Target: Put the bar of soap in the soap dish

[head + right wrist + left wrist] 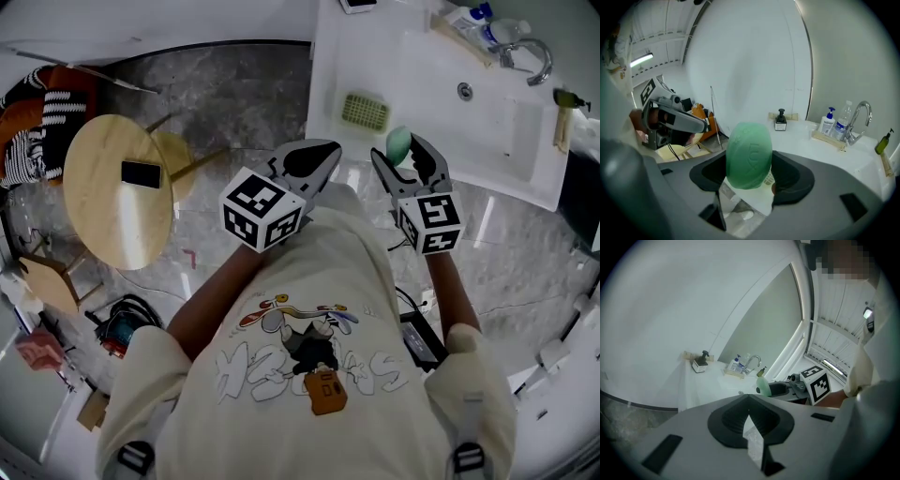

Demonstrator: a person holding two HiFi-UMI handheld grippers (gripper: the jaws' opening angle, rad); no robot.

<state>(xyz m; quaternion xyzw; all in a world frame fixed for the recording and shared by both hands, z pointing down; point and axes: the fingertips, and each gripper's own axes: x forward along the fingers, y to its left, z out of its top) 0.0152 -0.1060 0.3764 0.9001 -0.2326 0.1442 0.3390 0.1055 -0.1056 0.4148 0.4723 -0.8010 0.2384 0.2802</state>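
My right gripper [405,152] is shut on a green oval bar of soap [398,143], which stands on end between the jaws at the white counter's [441,103] near edge. In the right gripper view the soap [749,154] fills the gap between the black pads [794,180]. The green slotted soap dish [365,112] lies on the counter, just beyond and left of the soap; only a sliver of the dish [769,178] shows behind the bar. My left gripper [312,161] hovers beside the counter's left corner, shut with nothing in it; its tips [749,414] touch.
A basin and chrome faucet [531,58] take up the counter's right part, with bottles [487,23] behind. A black soap dispenser [780,121] stands at the far counter edge. Left of me on the marble floor is a round wooden table [117,202] with a phone [142,173].
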